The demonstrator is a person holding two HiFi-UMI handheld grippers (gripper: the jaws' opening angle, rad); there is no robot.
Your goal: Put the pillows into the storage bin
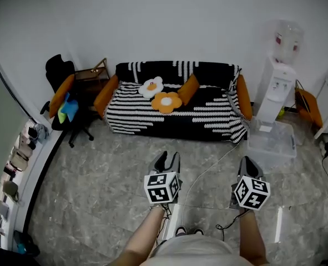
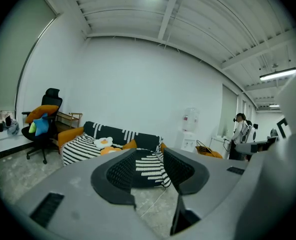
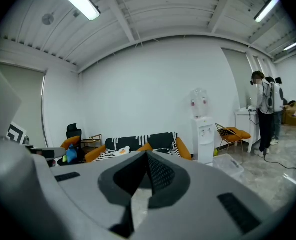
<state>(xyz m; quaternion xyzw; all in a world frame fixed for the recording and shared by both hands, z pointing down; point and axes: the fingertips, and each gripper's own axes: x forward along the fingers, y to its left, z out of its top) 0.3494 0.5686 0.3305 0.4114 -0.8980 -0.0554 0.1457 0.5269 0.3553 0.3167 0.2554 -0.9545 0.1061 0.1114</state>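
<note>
pillows (image 1: 166,101) — white and orange flowers on sofa (image 1: 208,115) | left gripper (image 1: 167,160) fingers apart, empty | right gripper (image 1: 247,164) fingers together, empty

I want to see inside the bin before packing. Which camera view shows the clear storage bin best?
The head view: it looks down into the storage bin, beside the water dispenser, unblocked. The right gripper view shows the storage bin small, from the side. The left gripper view does not show it.
</note>
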